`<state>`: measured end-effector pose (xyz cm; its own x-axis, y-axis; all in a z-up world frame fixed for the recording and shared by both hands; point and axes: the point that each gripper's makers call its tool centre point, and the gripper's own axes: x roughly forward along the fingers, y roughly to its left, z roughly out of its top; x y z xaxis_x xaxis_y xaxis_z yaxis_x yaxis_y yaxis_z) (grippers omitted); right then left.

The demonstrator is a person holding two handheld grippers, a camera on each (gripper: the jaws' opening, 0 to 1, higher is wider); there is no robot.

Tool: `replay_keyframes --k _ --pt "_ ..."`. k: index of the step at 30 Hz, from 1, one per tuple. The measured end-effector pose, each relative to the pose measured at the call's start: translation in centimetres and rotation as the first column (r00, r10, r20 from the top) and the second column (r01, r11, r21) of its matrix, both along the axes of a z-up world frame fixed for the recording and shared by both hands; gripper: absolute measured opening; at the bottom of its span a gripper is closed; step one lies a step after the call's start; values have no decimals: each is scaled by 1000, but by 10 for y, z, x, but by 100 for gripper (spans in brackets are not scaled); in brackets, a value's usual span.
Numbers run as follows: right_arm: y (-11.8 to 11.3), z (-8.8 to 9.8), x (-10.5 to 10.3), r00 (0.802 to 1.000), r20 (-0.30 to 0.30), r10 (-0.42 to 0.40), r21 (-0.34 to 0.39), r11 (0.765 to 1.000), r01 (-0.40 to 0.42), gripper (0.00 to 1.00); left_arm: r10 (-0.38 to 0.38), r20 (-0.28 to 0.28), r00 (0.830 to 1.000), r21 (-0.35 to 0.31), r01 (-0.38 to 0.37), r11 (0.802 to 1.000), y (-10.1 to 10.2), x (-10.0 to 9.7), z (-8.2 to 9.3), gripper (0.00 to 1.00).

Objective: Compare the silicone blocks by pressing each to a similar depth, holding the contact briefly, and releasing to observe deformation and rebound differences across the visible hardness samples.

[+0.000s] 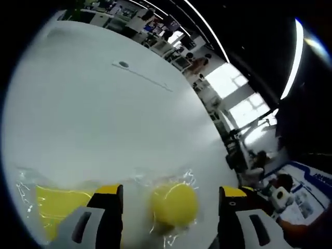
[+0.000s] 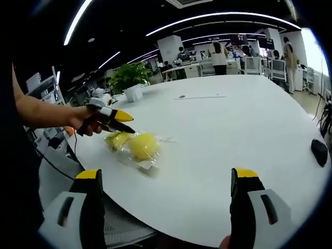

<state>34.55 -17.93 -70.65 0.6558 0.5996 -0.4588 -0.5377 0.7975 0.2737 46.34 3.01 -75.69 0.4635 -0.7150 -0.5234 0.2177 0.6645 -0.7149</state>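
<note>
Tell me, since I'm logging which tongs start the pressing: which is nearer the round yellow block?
Left. The left tongs sit right at the round yellow block, which lies between their open jaws. The right tongs are open and held back near the table edge.

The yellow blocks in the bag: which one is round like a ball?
The round yellow block, sitting between the left gripper jaws. The other yellow block looks flat with straight edges.

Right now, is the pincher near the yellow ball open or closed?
Open. In the left gripper view, the left gripper has its jaws wide apart, with the yellow ball in clear wrap between them. Contact with the ball cannot be told.
</note>
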Motion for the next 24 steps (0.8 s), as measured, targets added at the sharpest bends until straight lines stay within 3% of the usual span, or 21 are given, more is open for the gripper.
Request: replay_keyframes --k 5,8,11,14,24 --pt "0 1 -2 1000 1 3 -3 1000 -3 96 26 -31 999 -26 -27 999 -3 4 -5 71" --pt "0 1 -2 1000 0 0 0 1000 0 96 53 -82 995 -20 -54 998 -3 5 -14 58" --pt "0 1 -3 1000 0 -3 2 1000 3 96 57 -76 995 -30 -59 998 -5 10 -15 48" --pt "0 0 -4 1000 -3 -5 5 1000 5 96 68 -150 986 -40 -75 996 -7 9 -23 40" --pt "0 1 -2 1000 -5 -12 22 1000 12 96 61 -144 988 33 -56 998 -5 8 -35 21"
